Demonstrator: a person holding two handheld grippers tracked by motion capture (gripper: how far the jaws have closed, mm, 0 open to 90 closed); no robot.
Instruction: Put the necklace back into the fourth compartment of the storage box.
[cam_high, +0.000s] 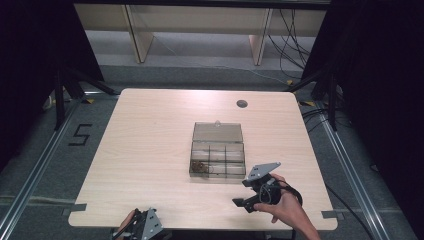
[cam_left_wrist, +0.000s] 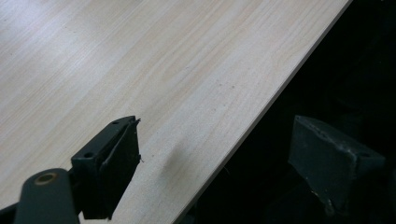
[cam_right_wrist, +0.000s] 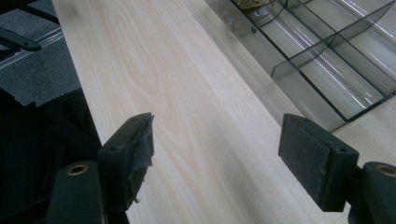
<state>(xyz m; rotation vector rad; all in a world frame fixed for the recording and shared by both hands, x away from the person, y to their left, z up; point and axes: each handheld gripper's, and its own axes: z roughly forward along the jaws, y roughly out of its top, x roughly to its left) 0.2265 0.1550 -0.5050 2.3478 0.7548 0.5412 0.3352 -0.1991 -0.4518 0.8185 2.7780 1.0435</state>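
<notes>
Both grippers, left (cam_high: 142, 226) and right (cam_high: 250, 197), hold spread, empty jaws. At twelve o'clock of the right gripper sits the open box (cam_high: 218, 152); a careless sweep could knock it.

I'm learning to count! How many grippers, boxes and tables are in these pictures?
Grippers: 2, the left gripper and the right gripper, both open.
Boxes: 1, the clear box, lid open.
Tables: 1, the wooden table.
Total: 4.

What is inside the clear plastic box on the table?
The compartment box stands open. A small brownish tangle lies in its front left compartment; what it is cannot be told. The other compartments look empty through the clear dividers.
</notes>
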